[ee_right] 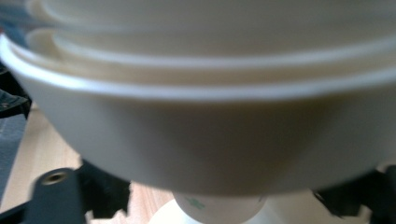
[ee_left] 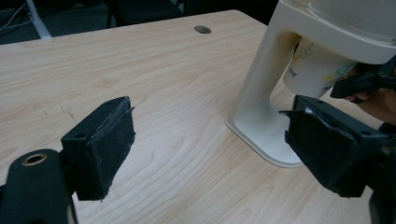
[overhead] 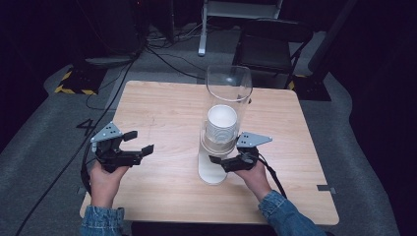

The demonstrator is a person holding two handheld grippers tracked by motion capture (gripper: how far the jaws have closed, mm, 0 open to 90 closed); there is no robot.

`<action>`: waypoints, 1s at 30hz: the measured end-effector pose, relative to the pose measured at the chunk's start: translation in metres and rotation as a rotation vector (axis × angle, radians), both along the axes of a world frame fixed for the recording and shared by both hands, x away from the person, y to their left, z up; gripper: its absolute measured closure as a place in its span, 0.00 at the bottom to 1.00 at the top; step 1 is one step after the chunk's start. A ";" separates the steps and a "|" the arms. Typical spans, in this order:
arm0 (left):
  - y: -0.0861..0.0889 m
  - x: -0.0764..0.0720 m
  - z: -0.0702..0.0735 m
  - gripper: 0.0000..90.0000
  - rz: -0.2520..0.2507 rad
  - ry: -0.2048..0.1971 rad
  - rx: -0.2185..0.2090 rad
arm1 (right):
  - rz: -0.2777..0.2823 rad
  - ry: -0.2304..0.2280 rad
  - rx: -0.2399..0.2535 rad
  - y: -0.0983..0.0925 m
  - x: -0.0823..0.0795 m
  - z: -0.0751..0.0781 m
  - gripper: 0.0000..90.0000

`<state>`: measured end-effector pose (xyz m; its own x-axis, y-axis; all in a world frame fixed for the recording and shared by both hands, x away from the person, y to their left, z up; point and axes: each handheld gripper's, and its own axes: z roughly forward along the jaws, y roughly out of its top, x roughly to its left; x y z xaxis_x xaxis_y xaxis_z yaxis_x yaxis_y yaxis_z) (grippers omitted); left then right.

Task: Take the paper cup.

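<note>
A cup dispenser stands in the middle of the wooden table [overhead: 162, 108]. It has a clear tube [overhead: 228, 83] on a white stand [ee_left: 261, 93], with a stack of white paper cups [overhead: 221, 123] inside. The lowest cup [ee_left: 310, 70], printed with a leaf pattern, hangs out below the white collar [ee_right: 196, 130]. My right gripper [overhead: 221, 161] is under that collar, open, one jaw on each side of the cup's bottom [ee_right: 219, 210] with a gap on both sides. My left gripper [overhead: 141, 141] is open and holds nothing; it hovers over bare table left of the stand.
A round cable hole [ee_left: 202, 29] sits in the tabletop at the far edge. Behind the table stand a dark chair [overhead: 268, 46] and a white frame leg [overhead: 202, 29]; cables run across the grey floor. Bare wood lies between the left gripper and the dispenser's base [overhead: 211, 172].
</note>
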<state>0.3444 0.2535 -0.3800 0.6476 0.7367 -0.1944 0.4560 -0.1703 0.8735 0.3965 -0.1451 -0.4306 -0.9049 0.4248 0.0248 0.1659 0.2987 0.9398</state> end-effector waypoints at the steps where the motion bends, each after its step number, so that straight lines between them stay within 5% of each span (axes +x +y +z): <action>1: 0.000 0.000 0.000 0.17 0.002 0.002 -0.001 | -0.003 -0.007 -0.006 0.000 -0.001 0.000 0.30; 30: 0.001 0.001 -0.003 0.17 0.006 0.019 -0.010 | 0.004 -0.101 -0.030 -0.005 0.001 -0.006 0.36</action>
<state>0.3450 0.2544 -0.3828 0.6396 0.7383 -0.2141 0.4739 -0.1593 0.8661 0.3970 -0.1505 -0.4367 -0.9040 0.4201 -0.0795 0.0694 0.3277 0.9422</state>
